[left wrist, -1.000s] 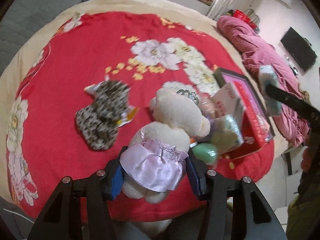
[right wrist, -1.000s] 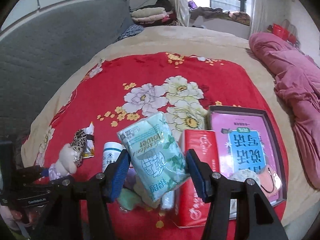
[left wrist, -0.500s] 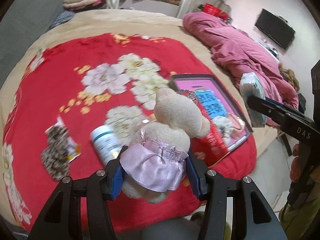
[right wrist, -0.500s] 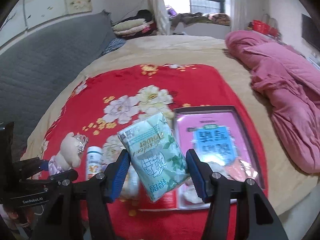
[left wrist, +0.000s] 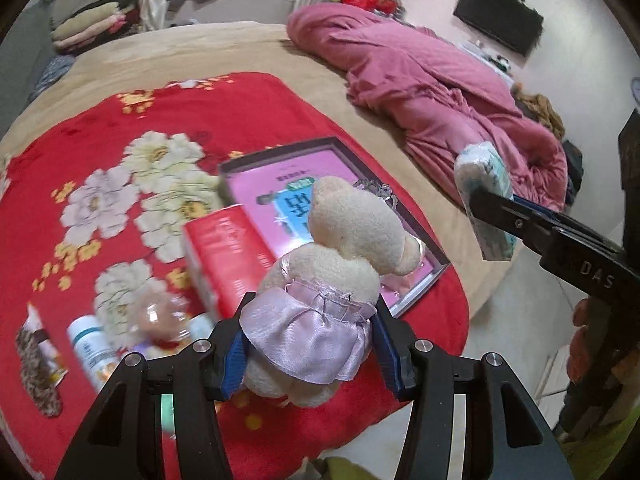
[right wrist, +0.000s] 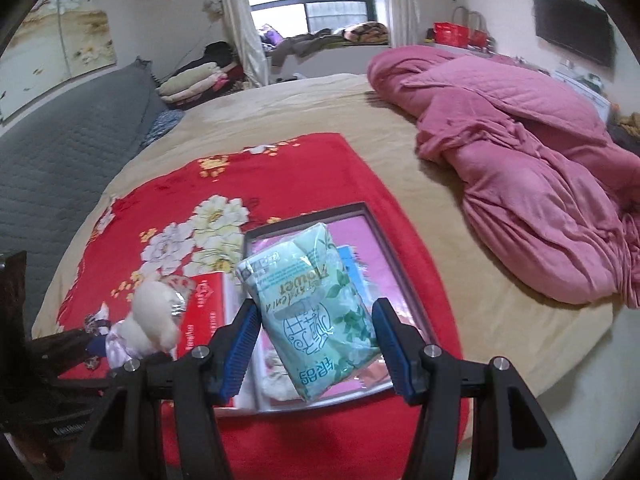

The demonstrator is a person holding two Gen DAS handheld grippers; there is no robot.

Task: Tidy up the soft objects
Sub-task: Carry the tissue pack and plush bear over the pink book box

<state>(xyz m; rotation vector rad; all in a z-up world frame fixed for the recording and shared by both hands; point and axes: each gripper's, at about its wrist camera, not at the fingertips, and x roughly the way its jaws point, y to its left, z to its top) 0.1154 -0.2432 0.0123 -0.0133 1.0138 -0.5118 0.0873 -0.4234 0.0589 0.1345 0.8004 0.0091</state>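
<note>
Left tool (left wrist: 308,344) clenches a plush bear (left wrist: 340,248), right tool (right wrist: 316,344) a tissue pack (right wrist: 316,312), above the box (right wrist: 404,276); either soft load could slip.

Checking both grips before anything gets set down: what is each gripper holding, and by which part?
The left gripper clamps the plush bear at its skirted waist; the right gripper pinches the green tissue pack across its sides.

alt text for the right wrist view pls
The right gripper holds a green tissue pack above a dark-rimmed tray on a red floral blanket. At left, the left gripper holds a cream plush toy.
</note>
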